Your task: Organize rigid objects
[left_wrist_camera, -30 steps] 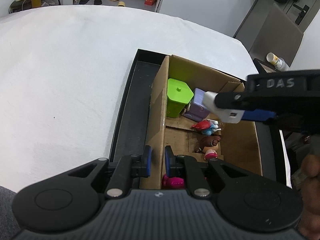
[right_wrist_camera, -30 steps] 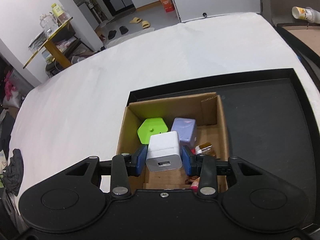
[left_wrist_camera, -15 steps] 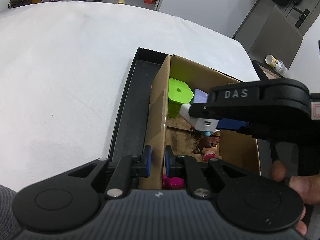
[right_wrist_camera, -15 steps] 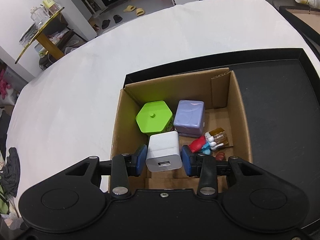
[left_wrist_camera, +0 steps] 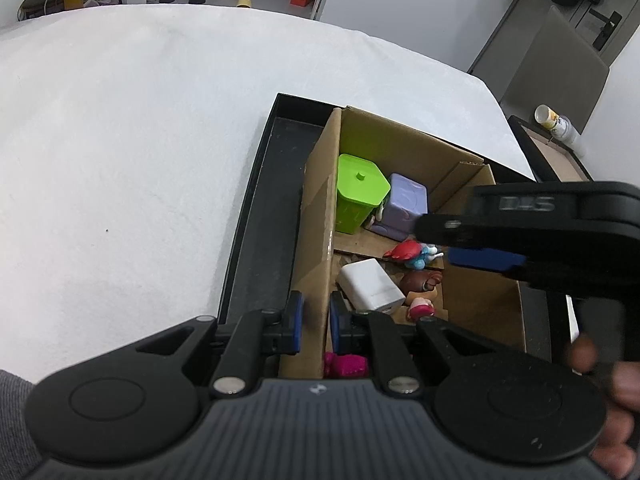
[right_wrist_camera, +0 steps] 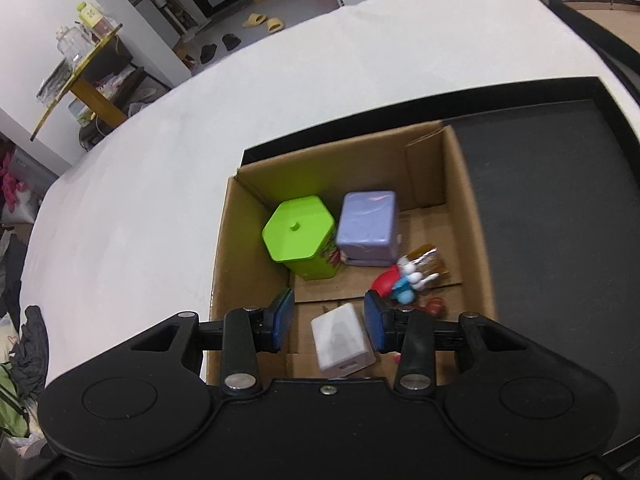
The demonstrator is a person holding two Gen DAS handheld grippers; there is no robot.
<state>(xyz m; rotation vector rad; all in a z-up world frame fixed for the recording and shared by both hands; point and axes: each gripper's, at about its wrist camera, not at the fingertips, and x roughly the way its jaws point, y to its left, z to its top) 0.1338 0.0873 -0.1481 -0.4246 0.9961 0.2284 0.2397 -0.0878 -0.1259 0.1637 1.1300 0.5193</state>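
Two jobs ran at once. To do this step well, I kept my left gripper (left_wrist_camera: 314, 322) clenched on the cardboard box (left_wrist_camera: 320, 240) wall, so the box sat steady. My right gripper (right_wrist_camera: 327, 322) had just been opening its jaws. The white charger (right_wrist_camera: 342, 338) lay loose below them, inside the box, beside small toys (right_wrist_camera: 404, 280).
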